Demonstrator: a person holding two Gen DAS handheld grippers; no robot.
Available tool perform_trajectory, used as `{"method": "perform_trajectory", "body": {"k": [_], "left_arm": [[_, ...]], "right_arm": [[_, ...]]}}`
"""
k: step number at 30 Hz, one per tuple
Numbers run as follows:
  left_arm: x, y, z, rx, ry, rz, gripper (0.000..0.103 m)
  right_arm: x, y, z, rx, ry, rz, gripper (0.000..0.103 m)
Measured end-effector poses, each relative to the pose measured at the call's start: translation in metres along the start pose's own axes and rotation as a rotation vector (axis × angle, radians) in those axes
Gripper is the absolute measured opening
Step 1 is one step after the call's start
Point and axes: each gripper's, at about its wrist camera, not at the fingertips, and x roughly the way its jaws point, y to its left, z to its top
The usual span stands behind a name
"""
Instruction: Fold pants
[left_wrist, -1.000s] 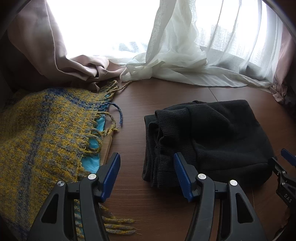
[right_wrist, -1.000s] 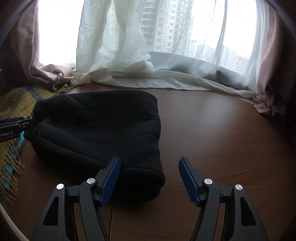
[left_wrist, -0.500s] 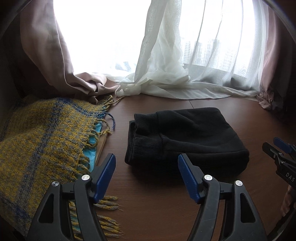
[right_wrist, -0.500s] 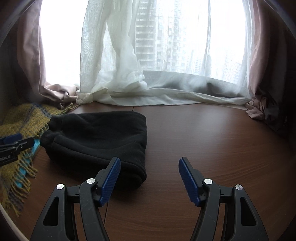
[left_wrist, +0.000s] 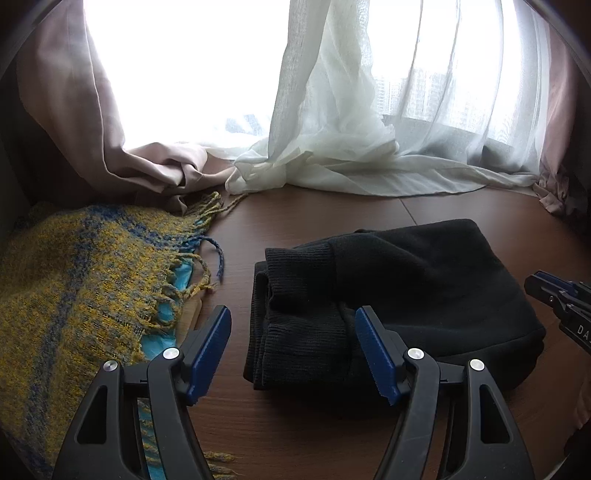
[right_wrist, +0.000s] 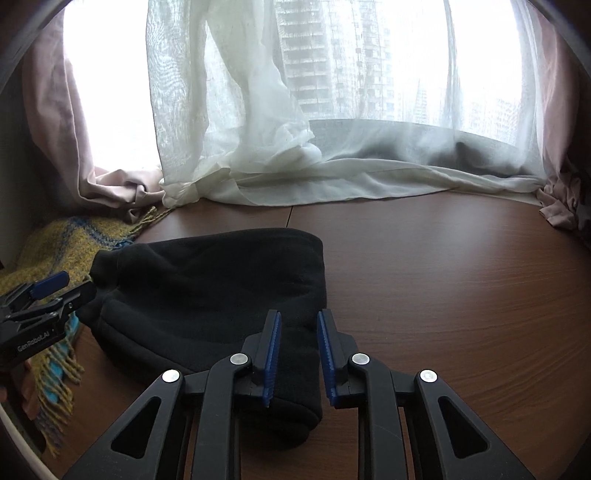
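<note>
The black pants (left_wrist: 399, 291) lie folded in a compact bundle on the brown wooden table (left_wrist: 295, 435), ribbed cuffs at the left end. They also show in the right wrist view (right_wrist: 221, 295). My left gripper (left_wrist: 293, 354) is open and empty, hovering just before the cuffed end. My right gripper (right_wrist: 295, 354) hangs over the bundle's right end with its jaws narrowed to a small gap, holding nothing. Each gripper shows at the edge of the other's view: the right one (left_wrist: 561, 302), the left one (right_wrist: 44, 306).
A yellow and blue fringed scarf (left_wrist: 85, 288) lies left of the pants over something turquoise (left_wrist: 177, 280). White sheer curtains (left_wrist: 351, 155) and pink drapes (left_wrist: 110, 147) pile on the table's far edge by the window. Bare table (right_wrist: 461, 295) stretches to the right.
My right gripper's jaws have closed from wide open to a narrow gap. Both grippers backed away from the pants, then came a little closer again. The pants have not moved.
</note>
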Motion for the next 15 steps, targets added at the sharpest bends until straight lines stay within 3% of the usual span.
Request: {"method": "perform_trajectory", "body": {"k": [8,15], "left_arm": [[0.018,0.003,-0.01,-0.039,0.046,-0.011,0.071],[-0.005,-0.006,-0.012,-0.029,0.026,0.034,0.069]], "right_arm": [[0.022,-0.009,-0.015,-0.03,0.075,-0.097,0.022],[0.014,-0.017,-0.022,-0.034,0.093,-0.144,0.022]]}}
